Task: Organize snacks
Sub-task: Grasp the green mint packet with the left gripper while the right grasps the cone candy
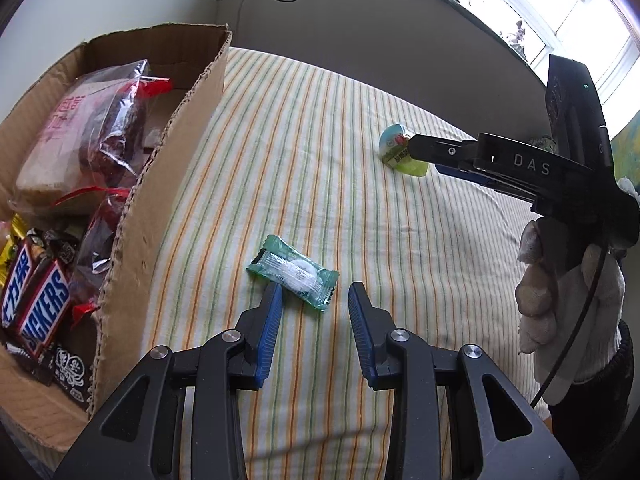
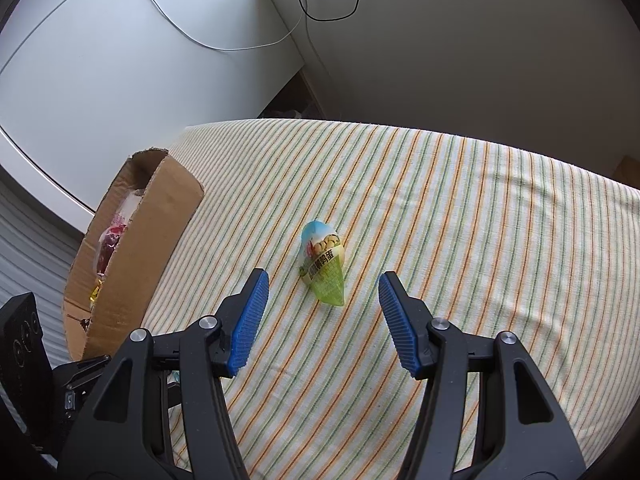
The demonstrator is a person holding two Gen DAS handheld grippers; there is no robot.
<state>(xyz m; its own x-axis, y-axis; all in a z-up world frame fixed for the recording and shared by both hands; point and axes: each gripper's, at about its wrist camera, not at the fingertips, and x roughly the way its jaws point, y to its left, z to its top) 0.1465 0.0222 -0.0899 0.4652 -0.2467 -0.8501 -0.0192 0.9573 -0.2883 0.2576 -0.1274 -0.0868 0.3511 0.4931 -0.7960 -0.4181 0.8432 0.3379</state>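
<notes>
"SNICKERS" is read in part on a brown bar (image 1: 44, 312) in the cardboard box (image 1: 160, 200); a second bar beside it carries blue-and-white Chinese characters (image 1: 14, 284). Pink characters are seen on a clear bag (image 1: 64, 120) further back in the box, illegible. "DAS" is printed on the right gripper (image 1: 416, 152) body.

Two loose snacks are counted on the striped cloth (image 1: 320, 120): one green wrapped candy (image 1: 294, 276) and one egg-shaped packet (image 2: 325, 266) with Chinese lettering.

The left gripper (image 1: 314, 300) is spread; the candy lies just ahead of its tips, nearer the left finger, contact not determinable. The right gripper (image 2: 322, 292), held in a gloved hand (image 1: 560, 300), is also spread; the egg packet lies between and slightly ahead of its tips, untouched. The box stands left of both snacks.
</notes>
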